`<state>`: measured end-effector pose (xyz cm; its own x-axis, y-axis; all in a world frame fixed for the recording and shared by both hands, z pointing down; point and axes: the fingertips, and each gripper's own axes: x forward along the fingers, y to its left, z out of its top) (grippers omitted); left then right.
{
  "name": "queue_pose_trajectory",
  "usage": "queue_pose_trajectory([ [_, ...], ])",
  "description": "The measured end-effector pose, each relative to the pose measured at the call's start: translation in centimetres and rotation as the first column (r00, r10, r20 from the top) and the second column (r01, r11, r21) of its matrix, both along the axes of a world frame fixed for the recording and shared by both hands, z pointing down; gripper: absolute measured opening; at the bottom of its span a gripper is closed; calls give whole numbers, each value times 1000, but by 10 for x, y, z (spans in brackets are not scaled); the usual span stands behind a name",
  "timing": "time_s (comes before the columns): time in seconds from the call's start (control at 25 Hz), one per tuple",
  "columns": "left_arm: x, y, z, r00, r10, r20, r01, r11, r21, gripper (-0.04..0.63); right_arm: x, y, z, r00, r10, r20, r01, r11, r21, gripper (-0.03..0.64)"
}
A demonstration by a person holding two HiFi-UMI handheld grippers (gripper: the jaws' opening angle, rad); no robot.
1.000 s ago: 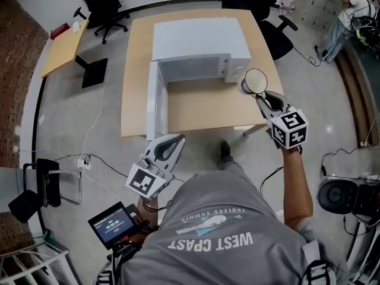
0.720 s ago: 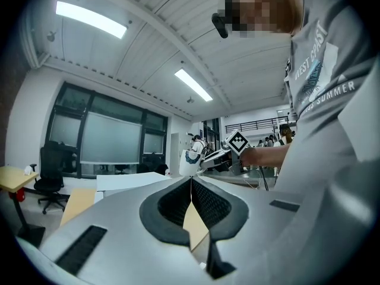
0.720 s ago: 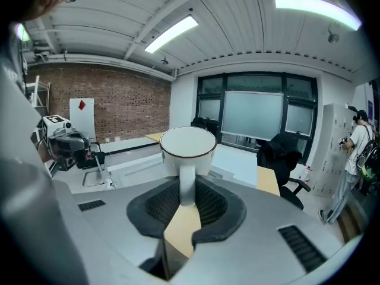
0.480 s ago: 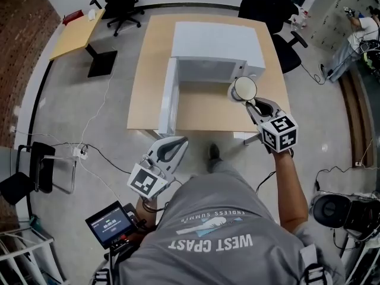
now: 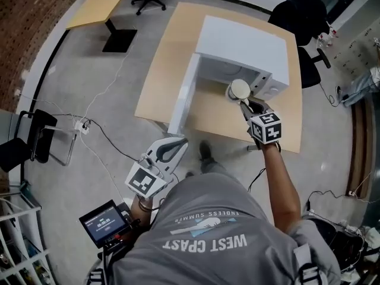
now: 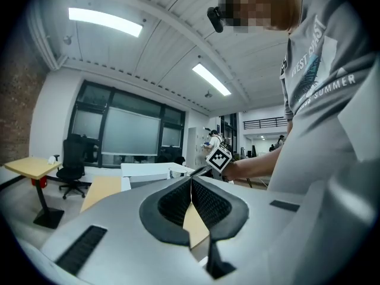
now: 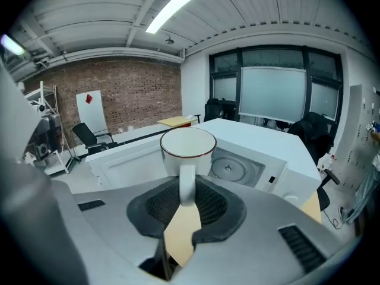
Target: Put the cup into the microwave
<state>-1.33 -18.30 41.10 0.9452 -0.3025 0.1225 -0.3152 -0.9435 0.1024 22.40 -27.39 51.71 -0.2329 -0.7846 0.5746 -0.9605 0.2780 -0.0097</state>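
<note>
A white cup with a dark rim hangs upright in the air, and my right gripper is shut on its handle. In the head view the cup is just in front of the open cavity of the white microwave, whose door stands swung out to the left. The right gripper view shows the glass turntable inside, beyond the cup. My left gripper is held low near the person's body, away from the table, with its jaws together and nothing in them.
The microwave stands on a wooden table. Office chairs stand behind the table, a second small table is at the far left, and cables run across the grey floor. A small screen hangs at the person's left hip.
My right gripper has carried the cup forward and down, from beside the microwave's control panel to the front of the open cavity. The left gripper has shifted only slightly.
</note>
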Motion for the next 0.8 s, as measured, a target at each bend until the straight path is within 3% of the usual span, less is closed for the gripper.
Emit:
queue_pose_trajectory([
  [0.2, 19, -40, 30, 998, -57, 23, 57, 998, -21, 21, 28, -67, 72, 1000, 11, 12, -11, 998, -65, 71],
  [0.48, 14, -50, 35, 993, -106, 45, 109, 992, -67, 21, 51, -109, 126, 997, 71, -24, -73, 989, -126, 71],
  [0.8, 13, -58, 45, 987, -146, 61, 153, 980, -130, 21, 76, -149, 166, 984, 175, -42, -179, 975, -135, 71],
])
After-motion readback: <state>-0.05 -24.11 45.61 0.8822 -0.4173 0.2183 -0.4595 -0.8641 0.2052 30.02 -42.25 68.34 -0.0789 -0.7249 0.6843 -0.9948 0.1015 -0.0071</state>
